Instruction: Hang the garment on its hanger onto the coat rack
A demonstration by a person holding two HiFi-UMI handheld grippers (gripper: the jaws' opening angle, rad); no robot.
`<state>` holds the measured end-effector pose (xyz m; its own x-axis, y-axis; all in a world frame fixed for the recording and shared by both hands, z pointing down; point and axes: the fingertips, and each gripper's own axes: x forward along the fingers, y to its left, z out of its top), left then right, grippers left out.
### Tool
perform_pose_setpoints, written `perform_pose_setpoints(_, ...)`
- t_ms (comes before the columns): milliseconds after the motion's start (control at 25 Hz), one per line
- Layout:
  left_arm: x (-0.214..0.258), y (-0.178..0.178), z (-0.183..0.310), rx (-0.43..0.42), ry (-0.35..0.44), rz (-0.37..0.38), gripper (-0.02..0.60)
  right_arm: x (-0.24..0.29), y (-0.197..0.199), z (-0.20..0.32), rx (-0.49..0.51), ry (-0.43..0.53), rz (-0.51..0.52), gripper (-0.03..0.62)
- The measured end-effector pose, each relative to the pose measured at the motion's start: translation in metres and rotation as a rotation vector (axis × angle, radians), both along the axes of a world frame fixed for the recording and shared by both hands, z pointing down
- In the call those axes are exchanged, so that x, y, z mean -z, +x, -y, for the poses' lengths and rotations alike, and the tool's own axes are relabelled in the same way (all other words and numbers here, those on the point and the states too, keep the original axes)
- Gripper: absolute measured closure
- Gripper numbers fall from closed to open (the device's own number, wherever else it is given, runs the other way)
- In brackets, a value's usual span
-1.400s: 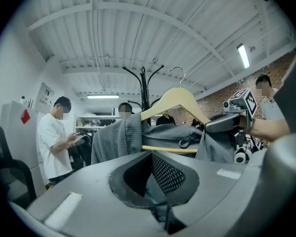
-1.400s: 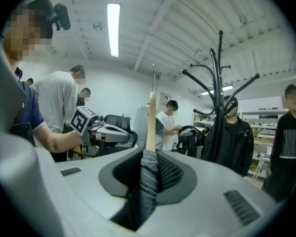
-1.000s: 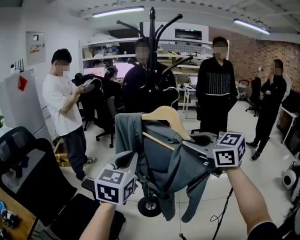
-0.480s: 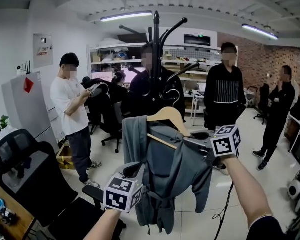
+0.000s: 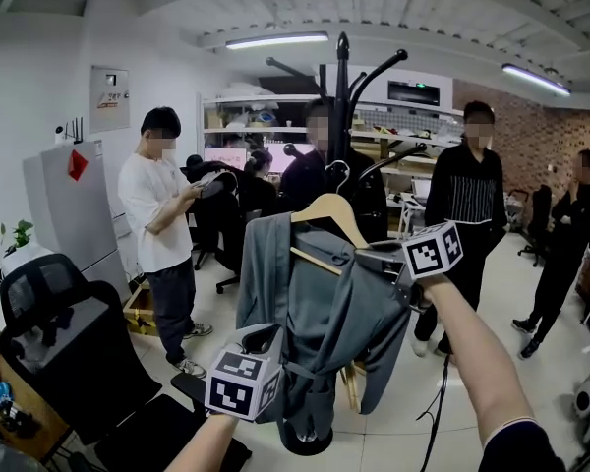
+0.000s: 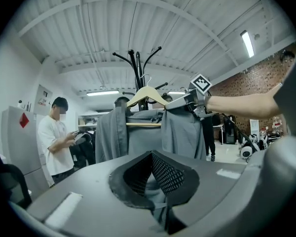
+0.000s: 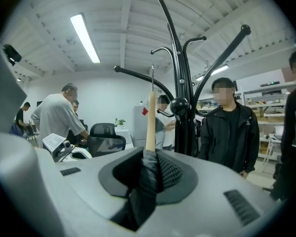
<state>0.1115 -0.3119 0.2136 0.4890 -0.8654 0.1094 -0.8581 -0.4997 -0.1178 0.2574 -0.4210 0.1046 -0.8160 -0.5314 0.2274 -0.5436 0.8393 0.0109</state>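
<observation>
A grey garment hangs on a wooden hanger in front of the black coat rack. My right gripper is shut on the hanger's right shoulder, fabric included; in the right gripper view the wooden hanger rises from my right gripper with its metal hook just left of the coat rack. My left gripper is shut on the garment's lower part. In the left gripper view grey cloth lies pinched in my left gripper, below the garment and hanger.
Several people stand around: one in a white T-shirt at left, one in black behind the rack, one in a striped top and another at right. A black office chair stands at lower left. A cable runs on the floor.
The garment on its hanger has come nearer the coat rack and a little higher. The rack now looms larger, right behind the hanger. Both grippers keep their hold.
</observation>
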Motion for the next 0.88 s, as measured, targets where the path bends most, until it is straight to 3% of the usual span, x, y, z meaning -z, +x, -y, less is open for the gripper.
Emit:
perform_pose_setpoints(480,-0.017,-0.010,0.012,-0.015,-0.035,-0.014,0.595,-0.038,-0.009,0.049,-0.042,-0.086,-0.044,0.510)
perform_pose_setpoints(880,-0.031,-0.002,0.014,-0.047,-0.064,-0.033,0.595,-0.060,0.001,0.053,-0.041,-0.136,-0.051,0.511)
